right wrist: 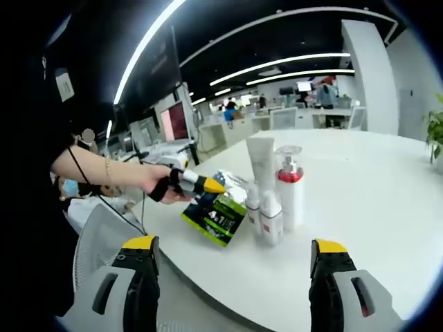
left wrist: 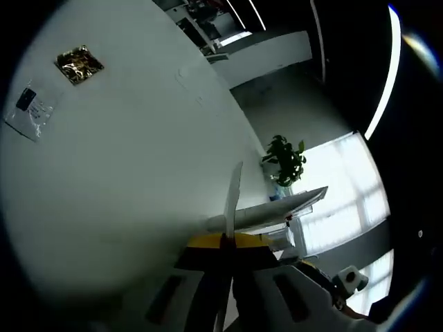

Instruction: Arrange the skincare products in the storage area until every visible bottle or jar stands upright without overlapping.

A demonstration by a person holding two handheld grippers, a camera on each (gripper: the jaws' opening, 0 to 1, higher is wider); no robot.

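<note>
Left gripper view, jaws: the left gripper (left wrist: pixel 228 238) has its yellow-tipped jaws pressed together on a thin flat packet (left wrist: pixel 234 197), seen edge-on at lower centre.
Left gripper view, table: the white table (left wrist: pixel 124 173) fills the left of the frame; a gold foil sachet (left wrist: pixel 79 64) and a clear sachet with a dark label (left wrist: pixel 29 111) lie flat at upper left, well apart from the gripper.
Left gripper view, writing: too small to read on either sachet.
Right gripper view, jaws: the right gripper (right wrist: pixel 235 277) stands wide, nothing between the jaws, low in the frame.
Right gripper view, products: at centre a white tube (right wrist: pixel 261 166), a pump bottle with a red band (right wrist: pixel 290 190) and two small white bottles (right wrist: pixel 268 214) stand upright, close together.
Right gripper view, other hand: from the left, a person's hand (right wrist: pixel 156 181) brings the left gripper in, lifting a green-and-black packet (right wrist: pixel 216 216) just beside the bottles.
Right gripper view, writing: white print on the packet, not legible.
Step in hand: likely placing the packet by the group.
Next move: it seems to call for setting it down clear of the bottles, without toppling them.
</note>
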